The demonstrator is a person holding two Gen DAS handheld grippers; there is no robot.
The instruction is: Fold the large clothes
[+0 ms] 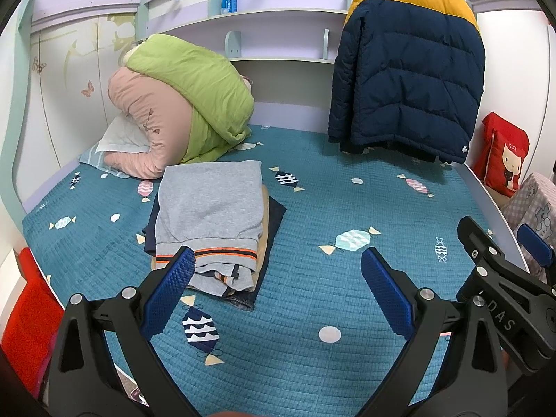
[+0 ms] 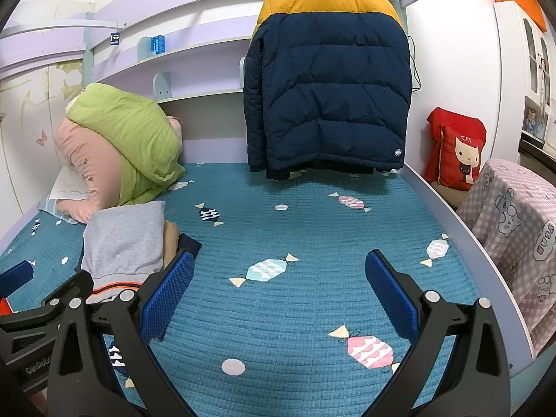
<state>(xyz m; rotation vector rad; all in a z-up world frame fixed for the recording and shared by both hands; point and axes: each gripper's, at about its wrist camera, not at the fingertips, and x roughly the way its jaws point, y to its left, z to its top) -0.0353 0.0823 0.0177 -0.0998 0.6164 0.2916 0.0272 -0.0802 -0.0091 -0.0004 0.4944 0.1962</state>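
Note:
A navy and yellow puffer jacket [image 1: 406, 69] hangs on a hanger at the head of the bed, its hem touching the teal bedspread [image 1: 312, 278]; it also shows in the right wrist view [image 2: 326, 90]. A stack of folded clothes with a grey sweater on top [image 1: 208, 208] lies left of centre on the bed [image 2: 125, 239]. My left gripper [image 1: 278, 264] is open and empty above the bed's near part, its left finger just in front of the stack. My right gripper [image 2: 279, 267] is open and empty over the bare bedspread [image 2: 312, 236], beside the left one.
A rolled green and pink quilt [image 1: 180, 104] and a white pillow [image 1: 118, 135] sit at the back left. A red cat cushion [image 2: 458, 149] and a checked pink cloth [image 2: 514, 229] stand beside the bed's right edge. Shelves [image 1: 278, 14] run above the headboard.

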